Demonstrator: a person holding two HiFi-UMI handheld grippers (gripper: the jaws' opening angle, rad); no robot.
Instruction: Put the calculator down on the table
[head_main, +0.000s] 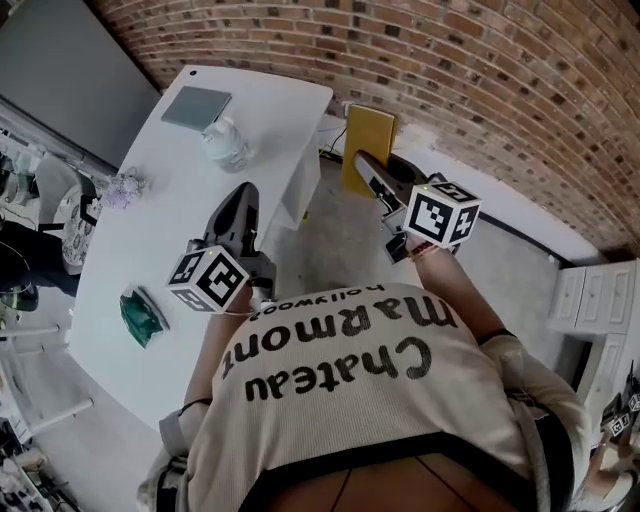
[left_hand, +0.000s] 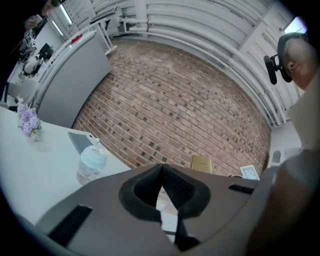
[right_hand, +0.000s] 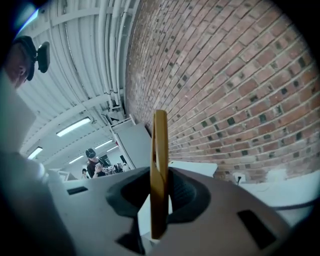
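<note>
R gripper is partly closed, pads clamped on the calculator. It's a thin, flat, mustard-yellow slab, edge-on betw. the jaws, sticking out ahead of them. L gripper has jaws together, nothing held.

The right tongs clamp the yellow calculator edge-on before a brick wall.

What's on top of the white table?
On the white table: a grey flat rectangle, a clear plastic bottle, small purple flowers and a crumpled green thing. The left hand-held gripper hangs over one patch, so that patch is hidden.
</note>
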